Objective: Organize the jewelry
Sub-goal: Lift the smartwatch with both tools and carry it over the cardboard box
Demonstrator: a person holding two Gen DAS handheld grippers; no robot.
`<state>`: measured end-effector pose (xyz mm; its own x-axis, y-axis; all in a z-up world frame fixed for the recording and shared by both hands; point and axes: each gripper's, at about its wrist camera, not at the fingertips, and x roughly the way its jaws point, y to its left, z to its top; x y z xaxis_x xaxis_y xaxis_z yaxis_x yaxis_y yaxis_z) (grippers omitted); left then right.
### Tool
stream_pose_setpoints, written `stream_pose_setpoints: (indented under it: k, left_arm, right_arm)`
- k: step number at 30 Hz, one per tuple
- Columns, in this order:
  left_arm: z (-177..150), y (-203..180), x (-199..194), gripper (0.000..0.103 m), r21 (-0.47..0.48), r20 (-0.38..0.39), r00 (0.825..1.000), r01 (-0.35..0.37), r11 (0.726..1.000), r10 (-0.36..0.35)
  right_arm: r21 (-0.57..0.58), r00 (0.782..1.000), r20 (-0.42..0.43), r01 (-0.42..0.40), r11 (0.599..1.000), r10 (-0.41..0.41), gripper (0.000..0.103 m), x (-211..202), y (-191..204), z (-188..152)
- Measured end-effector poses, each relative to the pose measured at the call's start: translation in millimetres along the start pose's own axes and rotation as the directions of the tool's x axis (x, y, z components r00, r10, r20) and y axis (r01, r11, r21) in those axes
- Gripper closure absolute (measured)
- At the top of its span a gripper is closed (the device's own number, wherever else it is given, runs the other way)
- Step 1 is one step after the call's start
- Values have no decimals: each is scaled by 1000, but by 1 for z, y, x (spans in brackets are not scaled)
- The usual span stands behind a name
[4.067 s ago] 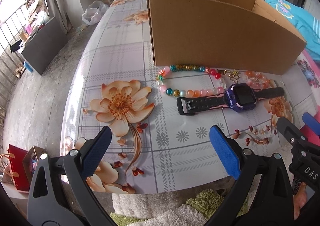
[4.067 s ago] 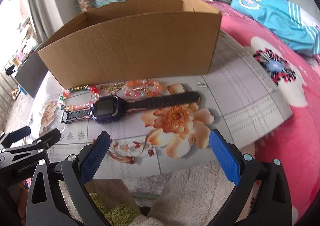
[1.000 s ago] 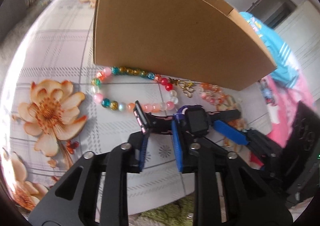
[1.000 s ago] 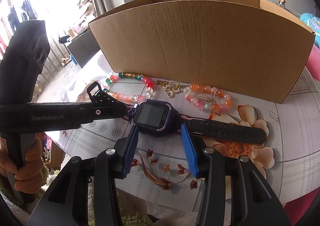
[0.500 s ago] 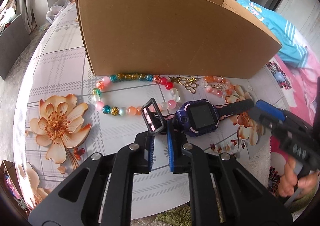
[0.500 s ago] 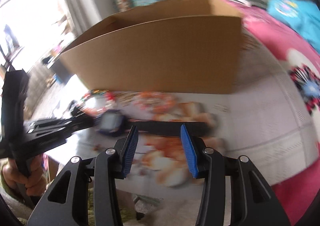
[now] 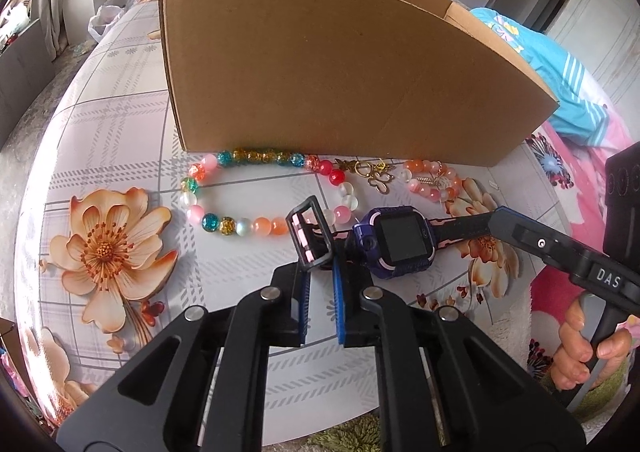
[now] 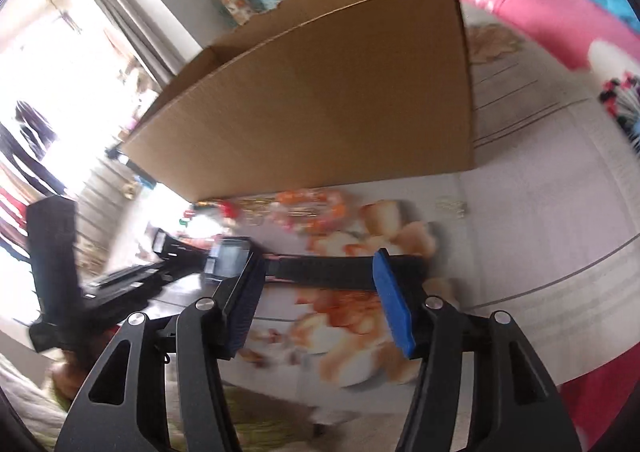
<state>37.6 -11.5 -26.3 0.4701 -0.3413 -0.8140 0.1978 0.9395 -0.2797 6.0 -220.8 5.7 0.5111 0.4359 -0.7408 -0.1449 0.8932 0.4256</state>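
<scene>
Watch [image 7: 400, 242]: long axis parallel to box [image 7: 320, 64], buckle end tilted up, clamped in my left gripper [image 7: 320, 280]; my right gripper [image 8: 320, 292] opening astride its strap.

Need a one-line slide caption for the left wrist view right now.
Left gripper shut on the buckle strap of the purple watch, beaded bracelet and cardboard box behind, right gripper at the other strap.
</scene>
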Motion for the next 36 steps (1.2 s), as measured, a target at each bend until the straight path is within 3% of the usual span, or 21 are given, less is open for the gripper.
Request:
stream_pose_setpoints:
  k: [2, 5, 9, 13, 16, 20, 24, 27, 32, 36]
  left_arm:
    - [0, 0, 0, 94, 2, 1, 1000, 1, 1000, -1]
    - [0, 2, -1, 94, 0, 0, 1000, 4, 1000, -4]
    - [-1, 1, -1, 94, 3, 4, 1000, 4, 1000, -4]
    - [-2, 0, -1, 94, 5, 5, 1000, 7, 1000, -7]
    - [-1, 1, -1, 94, 7, 4, 1000, 9, 1000, -9]
    - [-2, 1, 0, 94, 8, 6, 1000, 11, 1000, -11]
    - [-2, 0, 0, 94, 11, 7, 1000, 15, 1000, -15]
    - [-2, 2, 1, 94, 10, 9, 1000, 23, 1000, -23]
    - [-3, 6, 0, 94, -4, 14, 998, 59, 998, -59]
    - [-4, 8, -16, 98, 10, 39, 995, 96, 995, -96]
  right_arm:
    - [-25, 1000, -2, 21, 999, -21, 54, 4, 6, 0]
    - [-45, 992, 18, 123, 991, -122, 54, 3, 9, 0]
    - [-4, 966, 28, 256, 967, -256, 54, -3, -6, 4]
    - [1, 984, 3, 180, 984, -180, 45, 5, -1, 2]
    - [33, 991, 0, 135, 990, -135, 45, 8, 1, 3]
    - [164, 1000, -2, -30, 986, 31, 46, 7, -22, 7]
    - [163, 999, -7, -50, 985, 51, 48, 14, -18, 9]
    - [166, 997, -9, -68, 984, 71, 54, 19, -13, 7]
    - [136, 998, 7, -64, 989, 63, 81, 13, -2, 8]
    - [67, 999, 31, -35, 997, 33, 86, 2, 21, 9]
